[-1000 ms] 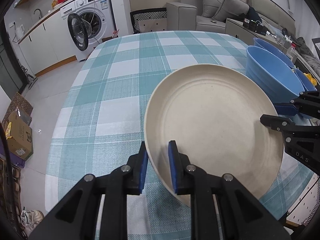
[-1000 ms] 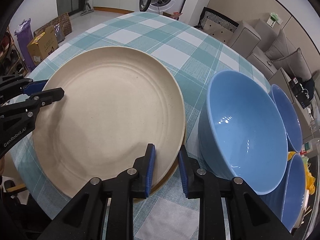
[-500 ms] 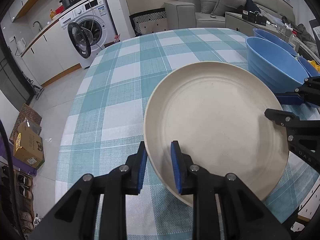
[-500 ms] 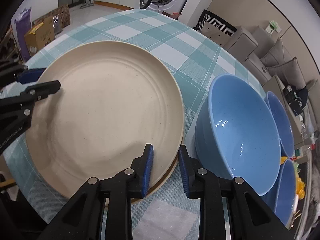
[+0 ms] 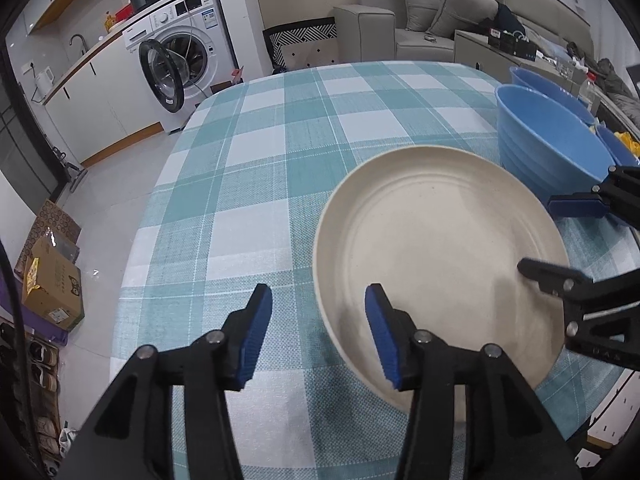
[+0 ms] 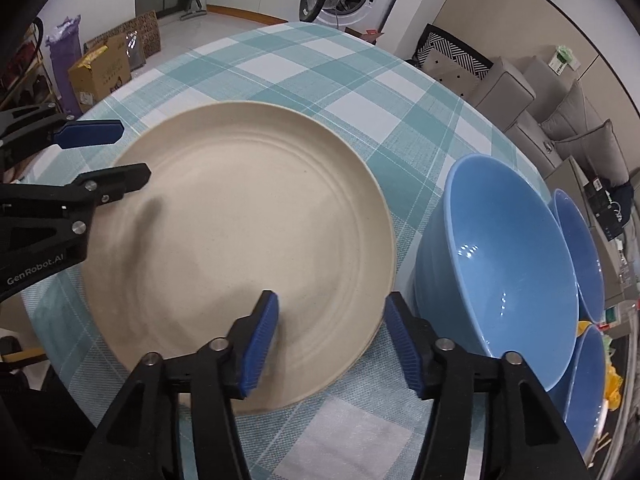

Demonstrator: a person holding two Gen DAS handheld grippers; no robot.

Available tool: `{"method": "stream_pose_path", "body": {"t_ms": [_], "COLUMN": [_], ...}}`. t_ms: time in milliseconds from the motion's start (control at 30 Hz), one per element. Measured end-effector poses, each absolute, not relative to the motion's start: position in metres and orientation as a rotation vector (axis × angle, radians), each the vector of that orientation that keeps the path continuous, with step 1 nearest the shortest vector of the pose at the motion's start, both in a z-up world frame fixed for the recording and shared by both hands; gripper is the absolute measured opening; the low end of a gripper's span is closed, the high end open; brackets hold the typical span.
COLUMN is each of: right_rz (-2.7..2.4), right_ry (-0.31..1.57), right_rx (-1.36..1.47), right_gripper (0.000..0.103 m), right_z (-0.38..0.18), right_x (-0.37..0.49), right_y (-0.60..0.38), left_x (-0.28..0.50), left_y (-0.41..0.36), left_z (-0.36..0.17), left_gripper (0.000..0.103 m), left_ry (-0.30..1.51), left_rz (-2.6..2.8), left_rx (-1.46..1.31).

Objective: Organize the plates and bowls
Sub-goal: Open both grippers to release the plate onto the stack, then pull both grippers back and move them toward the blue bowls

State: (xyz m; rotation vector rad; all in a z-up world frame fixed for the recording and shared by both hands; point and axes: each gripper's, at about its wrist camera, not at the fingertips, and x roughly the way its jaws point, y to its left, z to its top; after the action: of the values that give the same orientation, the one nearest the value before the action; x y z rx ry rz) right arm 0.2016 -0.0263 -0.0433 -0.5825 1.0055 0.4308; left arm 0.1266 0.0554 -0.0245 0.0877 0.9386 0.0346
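Observation:
A large cream plate (image 5: 440, 256) (image 6: 248, 240) lies on the teal checked tablecloth (image 5: 280, 140). My left gripper (image 5: 316, 300) straddles the plate's left rim. Its jaws are opening, and neither blue pad touches the rim. My right gripper (image 6: 332, 304) straddles the opposite rim beside the bowls. Its jaws are also opening, and its pads are off the plate. Each gripper shows in the other's view, the right gripper (image 5: 556, 238) and the left gripper (image 6: 128, 154). A big blue bowl (image 6: 508, 256) (image 5: 548, 140) stands just right of the plate.
Two more blue bowls (image 6: 580, 252) (image 6: 588, 380) sit behind the big one at the table's right edge. On the floor are cardboard boxes (image 5: 52, 284) and a washing machine with its door open (image 5: 176, 68). A grey sofa (image 5: 420, 20) stands beyond the table.
Both grippers were shut on the plate's rim and have spread their jaws off it. The plate now rests flat on the cloth. Neither hand has shifted.

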Motion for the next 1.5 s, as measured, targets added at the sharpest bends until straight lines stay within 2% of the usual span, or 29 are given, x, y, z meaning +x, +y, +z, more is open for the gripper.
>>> {"method": "stream_pose_path", "body": {"t_ms": [67, 167, 200, 267, 333, 367, 400, 867, 1233, 1500], "right_rz": [0.448, 0.477, 0.489, 0.51, 0.527, 0.539, 0.554, 0.551, 0.46, 0.381], "right_ry": [0.997, 0.991, 0.99, 0.981, 0.974, 0.966, 0.956, 0.843, 0.74, 0.716], "right_rx": [-0.556, -0.526, -0.518, -0.483, -0.445, -0.427, -0.409, -0.236, -0.166, -0.12], "right_gripper": [0.077, 0.081, 0.086, 0.091, 0.095, 0.099, 0.1, 0.102, 0.102, 0.102], "right_z": [-0.038, -0.03, -0.028, -0.021, -0.014, -0.01, -0.006, 0.062, 0.117, 0.133], "right_x": [0.2, 0.198, 0.198, 0.197, 0.195, 0.193, 0.192, 0.188, 0.183, 0.189], "right_y": [-0.027, -0.026, -0.025, -0.025, -0.026, -0.026, -0.027, -0.061, -0.13, -0.183], "left_x": [0.125, 0.122, 0.121, 0.12, 0.117, 0.115, 0.113, 0.111, 0.135, 0.154], "left_y": [0.058, 0.062, 0.063, 0.066, 0.068, 0.068, 0.068, 0.057, 0.0, -0.043], "left_z": [-0.021, -0.015, -0.013, -0.009, -0.004, -0.002, 0.002, 0.052, 0.089, 0.109], "left_gripper": [0.052, 0.053, 0.054, 0.061, 0.095, 0.101, 0.103, 0.103, 0.103, 0.103], "left_ry": [0.931, 0.92, 0.917, 0.908, 0.891, 0.875, 0.858, 0.762, 0.702, 0.673], "left_rz": [0.029, 0.025, 0.023, 0.019, 0.022, 0.024, 0.02, -0.059, -0.164, -0.24], "left_rx": [0.073, 0.055, 0.046, 0.031, 0.018, 0.013, 0.009, -0.062, 0.009, 0.054]}}
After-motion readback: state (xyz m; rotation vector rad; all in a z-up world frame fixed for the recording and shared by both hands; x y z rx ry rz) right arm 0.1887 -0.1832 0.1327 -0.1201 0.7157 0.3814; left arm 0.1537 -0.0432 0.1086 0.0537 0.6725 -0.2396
